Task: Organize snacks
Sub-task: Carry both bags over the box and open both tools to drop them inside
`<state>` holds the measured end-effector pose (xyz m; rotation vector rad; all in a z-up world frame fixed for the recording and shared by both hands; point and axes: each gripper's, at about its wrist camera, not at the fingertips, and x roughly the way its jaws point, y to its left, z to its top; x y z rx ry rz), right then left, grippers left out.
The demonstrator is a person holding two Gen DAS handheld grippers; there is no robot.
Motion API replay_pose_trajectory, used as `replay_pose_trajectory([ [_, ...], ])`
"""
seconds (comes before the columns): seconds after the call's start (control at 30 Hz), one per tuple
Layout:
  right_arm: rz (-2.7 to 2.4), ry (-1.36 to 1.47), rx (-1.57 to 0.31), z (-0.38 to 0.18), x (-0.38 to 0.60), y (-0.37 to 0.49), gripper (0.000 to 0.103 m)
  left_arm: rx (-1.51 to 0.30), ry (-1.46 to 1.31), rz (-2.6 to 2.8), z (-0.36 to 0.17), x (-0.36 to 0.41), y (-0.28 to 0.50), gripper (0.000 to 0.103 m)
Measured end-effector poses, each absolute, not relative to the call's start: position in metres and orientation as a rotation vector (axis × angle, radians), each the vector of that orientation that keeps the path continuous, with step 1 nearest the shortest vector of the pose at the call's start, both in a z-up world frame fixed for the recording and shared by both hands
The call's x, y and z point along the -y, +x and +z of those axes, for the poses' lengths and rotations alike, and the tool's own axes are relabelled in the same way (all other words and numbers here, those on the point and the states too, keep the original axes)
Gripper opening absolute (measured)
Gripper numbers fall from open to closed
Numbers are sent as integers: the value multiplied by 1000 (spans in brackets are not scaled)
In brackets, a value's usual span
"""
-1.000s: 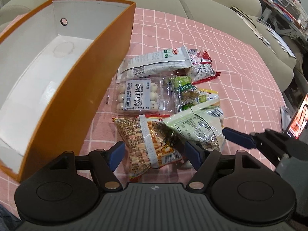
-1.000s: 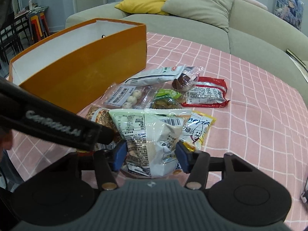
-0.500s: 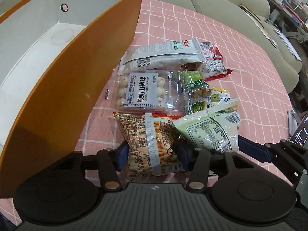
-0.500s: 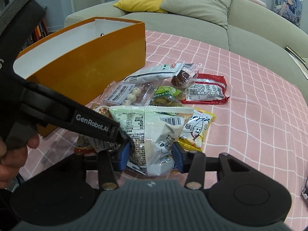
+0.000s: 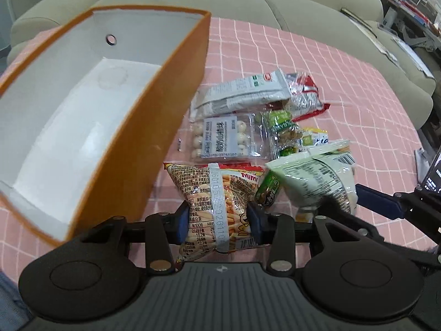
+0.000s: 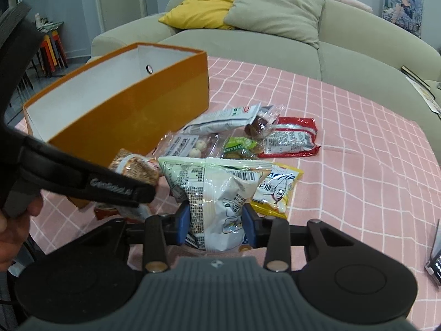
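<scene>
My left gripper (image 5: 219, 222) is closing on a brown bag of stick snacks (image 5: 217, 193), both blue pads pressing its sides. My right gripper (image 6: 216, 224) is closing on a pale green and white snack bag (image 6: 217, 190), which is squeezed between its pads. An orange box (image 5: 154, 127) with a white inside stands to the left, open and with nothing in it. More snacks lie on the pink checked cloth: a clear pack of white balls (image 5: 220, 138), a white packet (image 5: 242, 93), a red packet (image 6: 292, 138), a green pack (image 6: 239, 147), a yellow packet (image 6: 278, 190).
A grey-green sofa (image 6: 275, 44) with a yellow cushion (image 6: 204, 5) stands behind the table. In the right wrist view the left gripper's black arm (image 6: 82, 179) and a hand (image 6: 13, 226) cross the left side. A phone (image 6: 435, 264) lies at the right edge.
Both grippers narrowed onto their bags. The left one first moved in around the brown bag, then rose a little with it. The right one lifted slightly with the green and white bag.
</scene>
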<state>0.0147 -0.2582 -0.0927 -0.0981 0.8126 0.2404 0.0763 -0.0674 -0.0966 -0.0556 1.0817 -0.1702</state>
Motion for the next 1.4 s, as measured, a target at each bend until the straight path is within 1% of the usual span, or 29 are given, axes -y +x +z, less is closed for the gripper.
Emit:
replay_pose_trajectory([
  [0.17, 230, -55, -799, -76, 263, 9, 36, -1019, -51, -178, -67, 60, 62, 48],
  [0.47, 311, -52, -679, -20, 234, 4, 36, -902, -60, -176, -8, 21, 47, 48],
  [0.63, 393, -63, -650, 2, 202, 11, 36, -891, -30, -138, 11, -15, 49, 48],
  [0.8, 491, -111, -633, 15, 161, 23, 36, -914, 81, -100, 23, -45, 63, 48],
  [1.03, 598, -203, -677, 17, 106, 57, 36, -1007, 184, -72, 13, -71, 87, 48],
  [1.2, 647, -311, -741, 0, 73, 87, 36, -1081, 244, -94, -7, -81, 104, 48],
  [1.4, 683, -413, -865, -26, 55, 116, 36, -1154, 353, -124, -32, -76, 124, 48],
])
